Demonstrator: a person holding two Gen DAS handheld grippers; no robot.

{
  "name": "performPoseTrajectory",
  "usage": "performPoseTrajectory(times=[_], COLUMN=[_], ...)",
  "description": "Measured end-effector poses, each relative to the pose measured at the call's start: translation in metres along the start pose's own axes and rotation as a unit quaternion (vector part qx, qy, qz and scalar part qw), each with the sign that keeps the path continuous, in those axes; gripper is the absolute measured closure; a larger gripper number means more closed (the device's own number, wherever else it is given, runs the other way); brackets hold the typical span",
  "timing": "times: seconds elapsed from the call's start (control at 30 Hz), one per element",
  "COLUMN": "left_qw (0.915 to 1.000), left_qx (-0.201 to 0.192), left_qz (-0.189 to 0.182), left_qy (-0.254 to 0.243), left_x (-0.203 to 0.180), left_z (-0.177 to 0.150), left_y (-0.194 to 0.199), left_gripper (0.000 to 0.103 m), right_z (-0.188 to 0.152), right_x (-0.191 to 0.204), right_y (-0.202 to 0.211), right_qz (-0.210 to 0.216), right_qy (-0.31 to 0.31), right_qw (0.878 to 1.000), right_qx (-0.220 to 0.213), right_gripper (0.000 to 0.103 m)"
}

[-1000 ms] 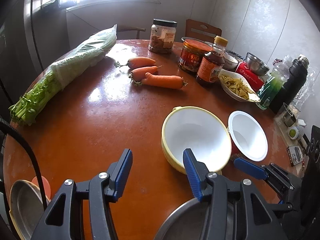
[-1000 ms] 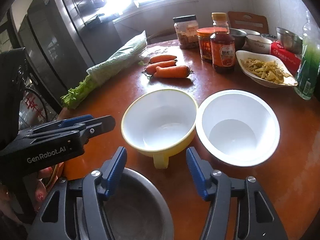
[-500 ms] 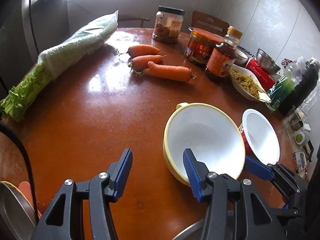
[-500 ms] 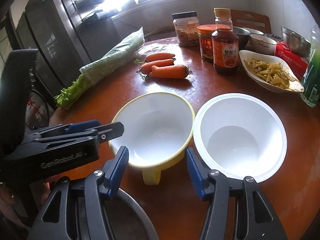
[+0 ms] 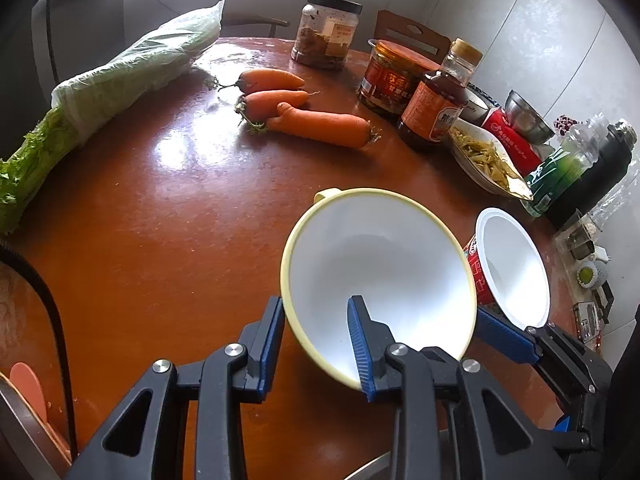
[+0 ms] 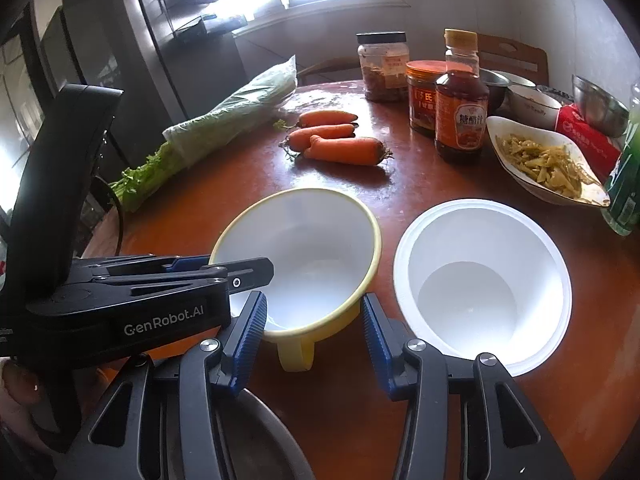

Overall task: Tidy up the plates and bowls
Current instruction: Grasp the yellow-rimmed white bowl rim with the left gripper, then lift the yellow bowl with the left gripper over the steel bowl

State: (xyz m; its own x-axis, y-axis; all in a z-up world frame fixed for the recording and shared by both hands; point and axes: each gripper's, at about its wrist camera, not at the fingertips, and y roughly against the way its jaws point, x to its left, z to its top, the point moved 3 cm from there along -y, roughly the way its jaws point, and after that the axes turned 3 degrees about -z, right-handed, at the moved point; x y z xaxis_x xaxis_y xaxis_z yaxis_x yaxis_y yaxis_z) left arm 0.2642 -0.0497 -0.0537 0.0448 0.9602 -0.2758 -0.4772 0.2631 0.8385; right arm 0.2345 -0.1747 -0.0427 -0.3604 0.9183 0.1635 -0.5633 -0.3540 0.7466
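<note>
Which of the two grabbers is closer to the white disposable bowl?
Right. The right gripper sits just beside the white disposable bowl, straddling the yellow bowl's handle; the left gripper clamps the yellow bowl's far rim.

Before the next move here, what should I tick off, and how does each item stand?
1. Left hand-held gripper clamped on the yellow bowl rim, one finger inside, one outside: ok.
2. Right hand-held gripper gripping: not ok. Its jaws are closing with the bowl's handle between them, pads not touching.
3. Yellow bowl empty: ok.
4. White bowl empty and standing apart from the yellow one: ok.
5. Carrots clear of both bowls: ok.
6. Metal dish at the near edge free to receive a bowl: cannot tell, mostly hidden.
</note>
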Motion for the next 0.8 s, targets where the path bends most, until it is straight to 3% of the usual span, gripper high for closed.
performPoseTrajectory(times=[0.8], left_qw=[0.9988], left_qx=[-0.047], left_qz=[0.006], left_qy=[-0.008], left_x=[-0.002], left_z=[-0.012], left_y=[0.054], left_gripper=[0.07], right_z=[0.0], right_x=[0.028], right_y=[0.037], right_qz=[0.0], right_qy=[0.031], right_qw=[0.999], right_qx=[-0.038], right_gripper=[0.053])
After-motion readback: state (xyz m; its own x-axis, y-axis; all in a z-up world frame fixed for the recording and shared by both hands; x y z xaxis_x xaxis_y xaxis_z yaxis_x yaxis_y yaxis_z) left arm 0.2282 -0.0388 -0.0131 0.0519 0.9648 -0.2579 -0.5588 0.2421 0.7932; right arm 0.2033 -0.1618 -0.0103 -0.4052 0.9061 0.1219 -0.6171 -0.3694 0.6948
